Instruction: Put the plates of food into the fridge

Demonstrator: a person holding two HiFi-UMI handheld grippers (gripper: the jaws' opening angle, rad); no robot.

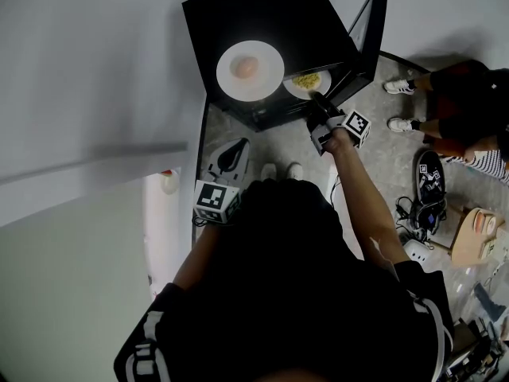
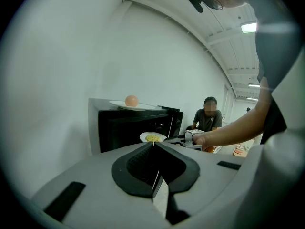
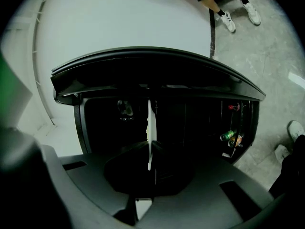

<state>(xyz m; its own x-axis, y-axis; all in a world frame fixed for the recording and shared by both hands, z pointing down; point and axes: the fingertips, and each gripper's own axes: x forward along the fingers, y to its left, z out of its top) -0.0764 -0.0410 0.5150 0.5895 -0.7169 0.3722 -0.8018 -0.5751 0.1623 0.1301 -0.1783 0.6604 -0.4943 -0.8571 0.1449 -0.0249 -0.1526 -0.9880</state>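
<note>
Holding the plate of yellow food (image 1: 293, 88) by its near rim: right gripper (image 1: 316, 100) fingers are nearly closed, clamped on the thin white edge. The right gripper view shows that edge running straight out from between them toward the dark interior. The plate sits at the mouth of the black mini fridge (image 1: 262, 10), just under its top edge, with the door (image 1: 371, 30) open to the right. Whether it has reached a shelf, cannot tell. Key relation: the cavity lies directly ahead of the fingers, along the line the gripper points, so the likely next move is a straight push forward with the plate level. Second plate (image 1: 270, 78), carrying a round pinkish item, rests on top of the fridge, above and left of the held one. Left gripper (image 1: 235, 150) hangs well back by the person's body, fingers closed together on nothing. The right hand is by far the nearer to both plates.
</note>
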